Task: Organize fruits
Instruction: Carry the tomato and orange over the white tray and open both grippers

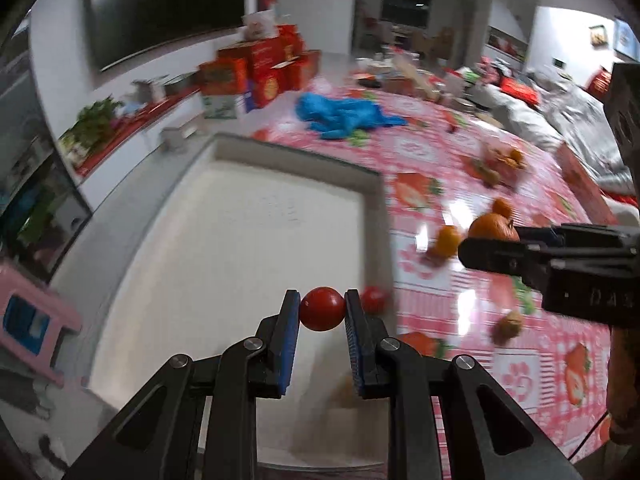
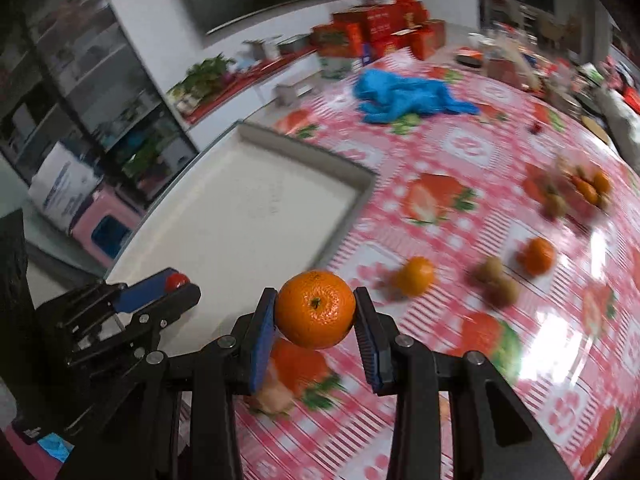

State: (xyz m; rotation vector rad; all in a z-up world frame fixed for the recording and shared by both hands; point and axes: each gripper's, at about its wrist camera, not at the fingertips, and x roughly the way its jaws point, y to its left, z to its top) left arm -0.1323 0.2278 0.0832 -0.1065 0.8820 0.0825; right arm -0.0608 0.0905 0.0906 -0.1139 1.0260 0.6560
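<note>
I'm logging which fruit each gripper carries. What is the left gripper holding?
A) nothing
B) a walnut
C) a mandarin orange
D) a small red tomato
D: the left wrist view shows the left gripper clamped on a small red tomato above the white tray, while the right gripper holds the mandarin orange.

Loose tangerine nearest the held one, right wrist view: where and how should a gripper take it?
Grip the tangerine across its widest middle, coming down from above with one pad on each side. It is round and sits alone on the tablecloth, so its sides look free, though the picture is blurred. The brown fruits to its right seem clear of it.
</note>
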